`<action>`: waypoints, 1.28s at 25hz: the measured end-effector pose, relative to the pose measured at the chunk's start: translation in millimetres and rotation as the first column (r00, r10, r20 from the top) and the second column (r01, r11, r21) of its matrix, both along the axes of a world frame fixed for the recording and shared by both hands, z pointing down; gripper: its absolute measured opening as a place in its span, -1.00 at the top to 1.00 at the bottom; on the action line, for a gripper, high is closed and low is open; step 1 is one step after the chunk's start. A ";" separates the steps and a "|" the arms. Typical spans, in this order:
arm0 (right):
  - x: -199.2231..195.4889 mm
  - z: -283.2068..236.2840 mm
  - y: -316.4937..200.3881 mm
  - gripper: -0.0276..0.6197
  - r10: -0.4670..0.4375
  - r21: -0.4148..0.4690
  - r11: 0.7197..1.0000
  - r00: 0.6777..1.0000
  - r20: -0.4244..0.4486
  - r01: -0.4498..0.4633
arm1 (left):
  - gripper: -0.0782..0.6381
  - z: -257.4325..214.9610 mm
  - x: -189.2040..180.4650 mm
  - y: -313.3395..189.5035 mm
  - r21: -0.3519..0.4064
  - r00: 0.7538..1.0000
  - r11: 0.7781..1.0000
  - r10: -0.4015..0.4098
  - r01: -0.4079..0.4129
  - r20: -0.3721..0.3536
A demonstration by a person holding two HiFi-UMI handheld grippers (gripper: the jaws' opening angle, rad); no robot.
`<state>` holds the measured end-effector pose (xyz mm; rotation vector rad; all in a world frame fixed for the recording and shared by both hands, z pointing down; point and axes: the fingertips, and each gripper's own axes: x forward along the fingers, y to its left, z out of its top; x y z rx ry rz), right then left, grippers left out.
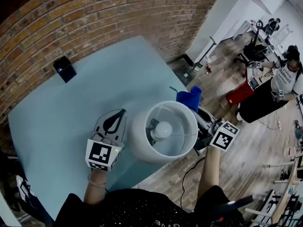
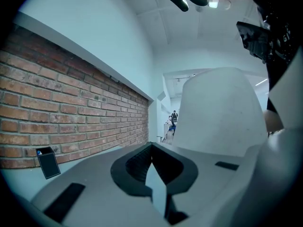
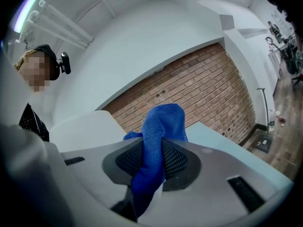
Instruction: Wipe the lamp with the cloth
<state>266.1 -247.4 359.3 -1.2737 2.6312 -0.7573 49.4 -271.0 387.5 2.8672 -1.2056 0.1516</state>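
I see the table (image 1: 57, 122) below the wall (image 1: 94, 18); the lamp (image 1: 142, 143) stands at its near edge; my left claw (image 2: 151, 146), pressed together and empty, sits just left of it; my right claw (image 3: 158, 145) pinches the cloth (image 3: 163, 119) on the lamp's right.

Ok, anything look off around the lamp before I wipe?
Nothing stands out. The lamp stands upright on the table, shade level and bulb whole. The blue cloth is clamped in the right gripper; the left gripper is shut and empty beside the shade.
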 end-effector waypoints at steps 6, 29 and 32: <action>3.7 30.8 -6.0 0.62 -0.009 -0.069 0.998 1.000 -0.029 0.007 | 0.76 5.0 3.1 -1.8 -0.010 1.000 1.000 0.004 -0.004 -0.011; -83.6 -118.3 -39.3 0.62 -0.654 0.132 0.752 0.756 0.032 0.646 | 0.76 3.5 -3.9 -5.2 -0.015 1.000 1.000 -0.005 0.004 -0.026; -91.7 -108.7 -36.3 0.62 -0.685 0.109 0.725 0.729 0.011 0.680 | 0.76 -2.9 -5.4 -7.3 -0.001 0.999 1.000 -0.014 0.014 -0.034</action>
